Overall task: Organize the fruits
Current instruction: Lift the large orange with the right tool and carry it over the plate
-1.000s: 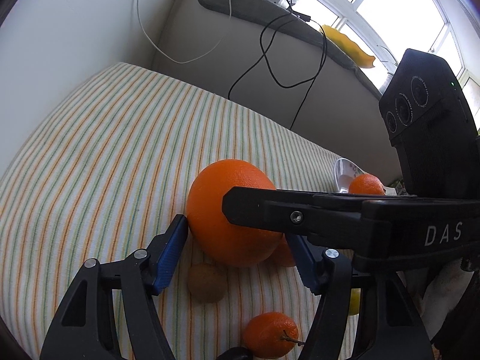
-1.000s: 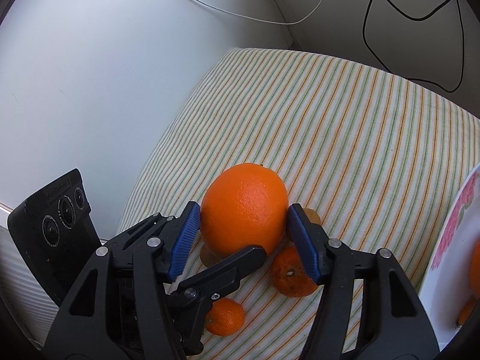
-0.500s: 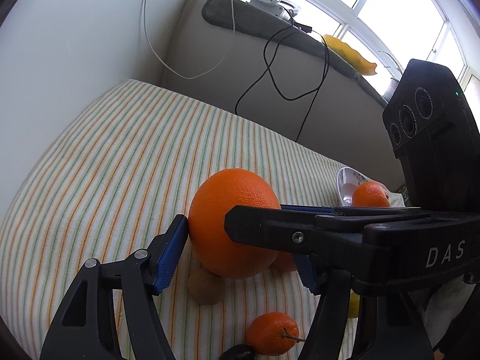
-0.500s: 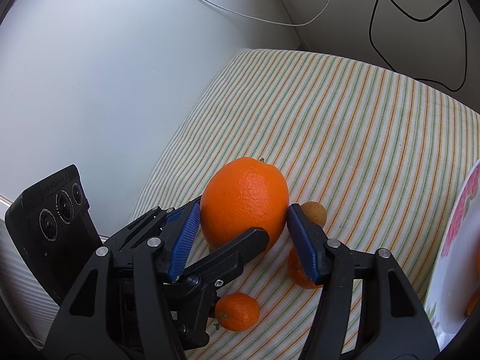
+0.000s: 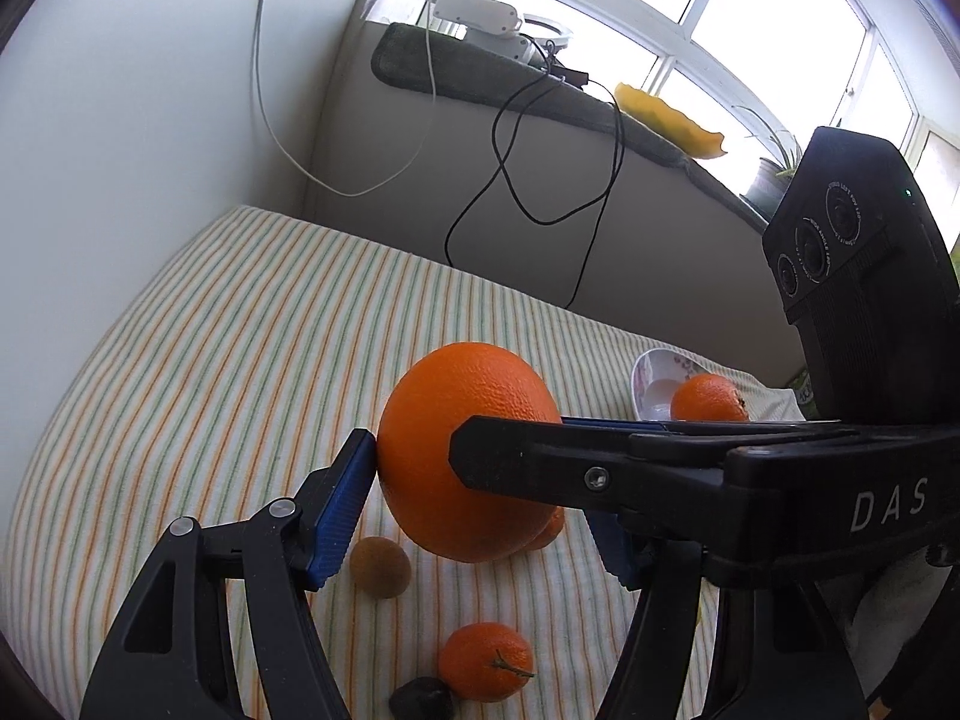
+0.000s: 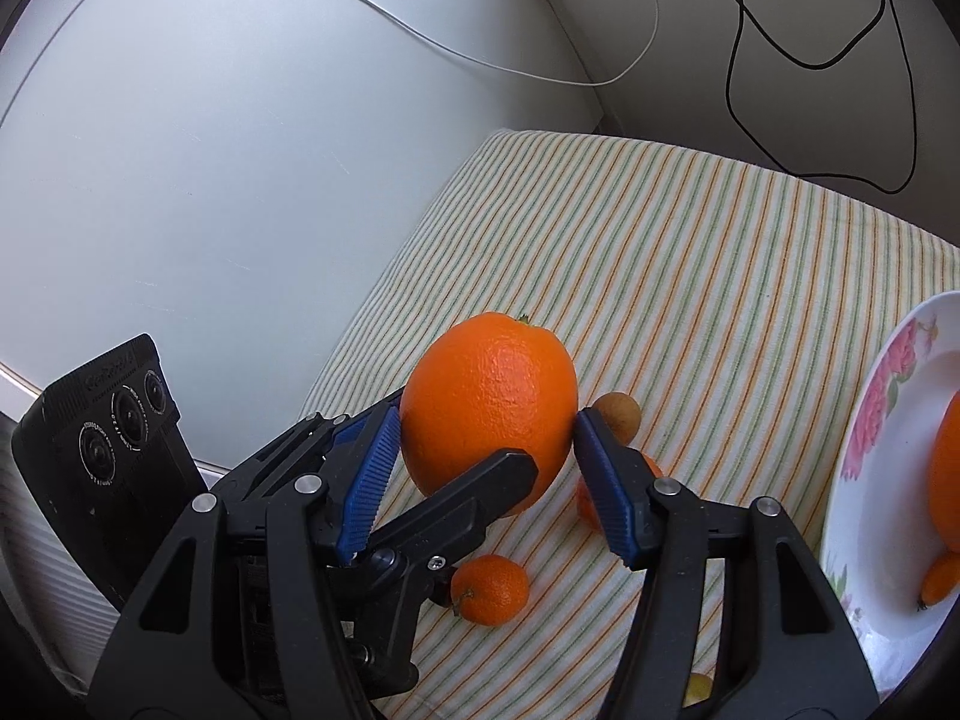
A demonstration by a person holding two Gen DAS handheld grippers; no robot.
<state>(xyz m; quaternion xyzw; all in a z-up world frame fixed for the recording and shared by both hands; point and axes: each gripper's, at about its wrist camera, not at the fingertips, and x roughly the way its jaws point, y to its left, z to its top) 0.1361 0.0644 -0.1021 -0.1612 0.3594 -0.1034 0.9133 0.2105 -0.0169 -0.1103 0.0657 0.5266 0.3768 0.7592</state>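
Far to the left there is only the striped cloth (image 5: 198,372), soft and bare, so there is room to work. Next comes the left gripper (image 5: 480,516). Its blue pads press on the two sides of the big orange (image 5: 465,456). The right gripper (image 6: 486,462) squeezes the same orange from the other way, with one pad on each side. So both claws are closed about as wide as the orange, and the orange is held between them, up off the cloth. I think two claws hold it because it is big, round and smooth, and one claw alone might let it slip.

Under the orange lie the little fruits that wait for their turn. There is a small brown fruit (image 5: 380,567), maybe a kiwi, and a small mandarin (image 5: 485,661) with a stem. Just beside the mandarin sits something small and dark (image 5: 420,703); I cannot tell what it is. One more small orange fruit (image 6: 591,504) hides behind the right claw's pad.

On the right is the white plate with pink flowers (image 6: 870,420). An orange (image 5: 708,399) already sits in it. The plate is likely the home for the fruit, so the big orange probably goes there.
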